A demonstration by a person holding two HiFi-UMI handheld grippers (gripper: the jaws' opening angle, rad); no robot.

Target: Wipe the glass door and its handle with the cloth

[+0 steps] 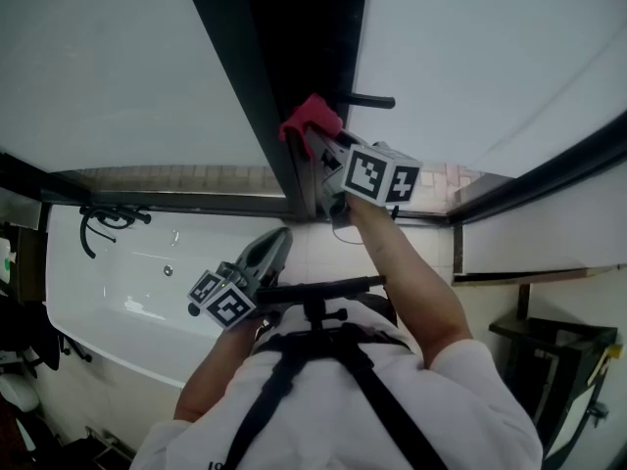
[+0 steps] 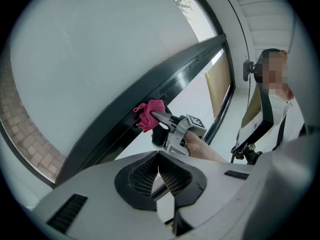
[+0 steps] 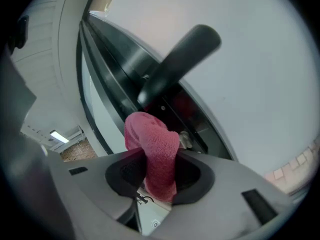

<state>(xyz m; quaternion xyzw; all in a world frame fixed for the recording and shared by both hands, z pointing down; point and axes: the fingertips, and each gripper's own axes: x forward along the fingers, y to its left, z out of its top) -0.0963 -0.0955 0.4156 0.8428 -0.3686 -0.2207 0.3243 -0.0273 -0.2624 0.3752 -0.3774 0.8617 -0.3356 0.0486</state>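
Right gripper, clamped on the pink cloth, holds it, apparently touching, against the door frame beside the handle; left gripper waits near, jaws together and empty; a snag on the handle could tug the cloth free.

The cloth is pink terry, bunched into a wad and pinched between the jaws of the right tool. Its rounded end sits against the black frame of the door, whose panes are frosted white. The handle, a round black bar, juts from the frame at 2 o'clock from the cloth, just beside it.
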